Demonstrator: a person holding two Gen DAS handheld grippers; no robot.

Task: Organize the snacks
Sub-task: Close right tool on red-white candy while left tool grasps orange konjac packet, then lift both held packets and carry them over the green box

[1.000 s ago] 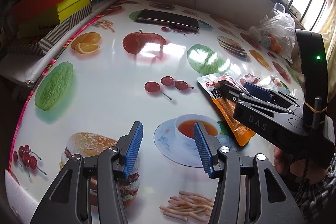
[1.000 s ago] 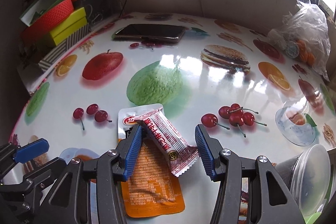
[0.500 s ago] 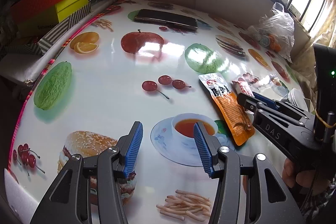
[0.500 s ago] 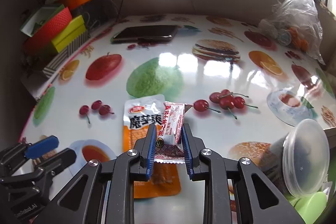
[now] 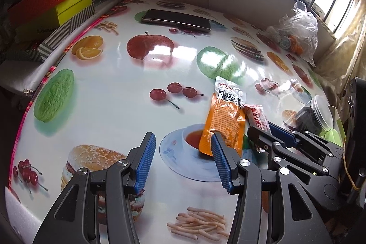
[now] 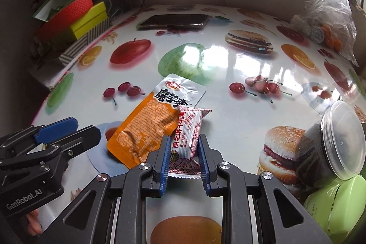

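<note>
My right gripper is shut on a small red-and-white candy packet and holds it just above the table. The packet also shows in the left wrist view, at the right gripper's tips. An orange-and-silver snack pouch lies flat on the fruit-print table, just left of the packet. In the left wrist view the pouch lies just beyond my right fingertip. My left gripper is open and empty above the printed teacup.
A clear-lidded jar of dark snacks lies on its side at the right, beside a green lid. A phone lies at the table's back. A plastic bag sits back right. Stacked boxes stand left.
My right gripper closed on the candy packet and drew it back toward me and slightly right. The left gripper shifted toward the orange pouch, still open.
</note>
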